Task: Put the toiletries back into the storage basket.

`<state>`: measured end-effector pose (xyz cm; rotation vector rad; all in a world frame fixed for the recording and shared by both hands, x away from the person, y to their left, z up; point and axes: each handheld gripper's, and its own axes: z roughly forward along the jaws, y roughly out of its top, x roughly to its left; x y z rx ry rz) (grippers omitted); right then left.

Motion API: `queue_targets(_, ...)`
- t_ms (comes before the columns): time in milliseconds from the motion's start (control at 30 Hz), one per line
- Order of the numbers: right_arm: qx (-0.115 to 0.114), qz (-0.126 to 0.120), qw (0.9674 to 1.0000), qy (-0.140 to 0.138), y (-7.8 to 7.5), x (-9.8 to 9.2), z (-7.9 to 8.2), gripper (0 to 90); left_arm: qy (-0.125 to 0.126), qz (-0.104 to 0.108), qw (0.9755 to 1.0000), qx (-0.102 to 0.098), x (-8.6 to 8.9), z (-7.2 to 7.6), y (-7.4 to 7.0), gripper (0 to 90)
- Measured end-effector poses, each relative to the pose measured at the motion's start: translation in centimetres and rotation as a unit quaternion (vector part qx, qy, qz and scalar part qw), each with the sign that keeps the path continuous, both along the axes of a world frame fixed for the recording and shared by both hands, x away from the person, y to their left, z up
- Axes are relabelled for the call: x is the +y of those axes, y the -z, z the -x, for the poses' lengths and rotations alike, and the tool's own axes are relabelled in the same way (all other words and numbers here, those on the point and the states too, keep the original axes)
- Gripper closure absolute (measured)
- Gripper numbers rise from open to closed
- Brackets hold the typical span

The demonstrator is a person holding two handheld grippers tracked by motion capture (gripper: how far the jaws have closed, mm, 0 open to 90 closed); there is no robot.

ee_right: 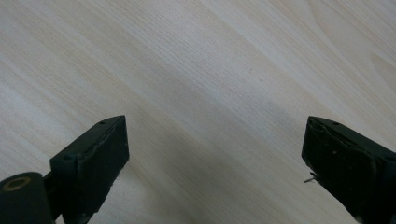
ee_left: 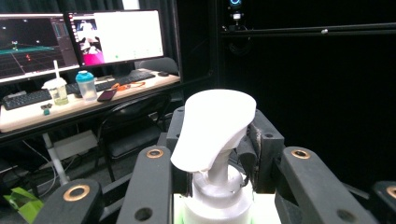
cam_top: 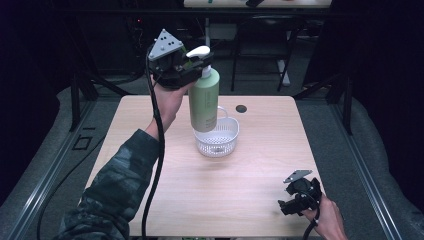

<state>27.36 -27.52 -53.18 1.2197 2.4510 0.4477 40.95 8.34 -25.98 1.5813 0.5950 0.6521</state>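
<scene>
A pale green pump bottle (cam_top: 204, 100) with a white pump head (cam_top: 198, 52) hangs upright over a white perforated basket (cam_top: 217, 137) in the middle of the table; I cannot tell whether its base touches the basket. My left gripper (cam_top: 196, 64) is shut on the bottle's neck just under the pump. In the left gripper view the white pump head (ee_left: 215, 128) stands between the black jaws. My right gripper (cam_top: 289, 206) rests low at the table's front right, jaws wide open over bare wood (ee_right: 210, 93), holding nothing.
The light wooden table (cam_top: 150, 150) has a small dark round hole (cam_top: 241, 108) behind the basket. Beyond the table's far edge stand dark chair and desk frames (cam_top: 260, 45). The left gripper view shows a desk with monitors (ee_left: 79, 42), keyboards and cups far behind.
</scene>
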Motion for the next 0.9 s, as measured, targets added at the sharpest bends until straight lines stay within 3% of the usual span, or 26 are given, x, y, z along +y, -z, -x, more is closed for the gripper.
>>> queue_targets(900,0.000,-0.001,1.0000,-0.001,0.0,0.0,0.0,7.0,0.001,-0.001,1.0000,0.009,-1.7,-2.0,1.0,67.2)
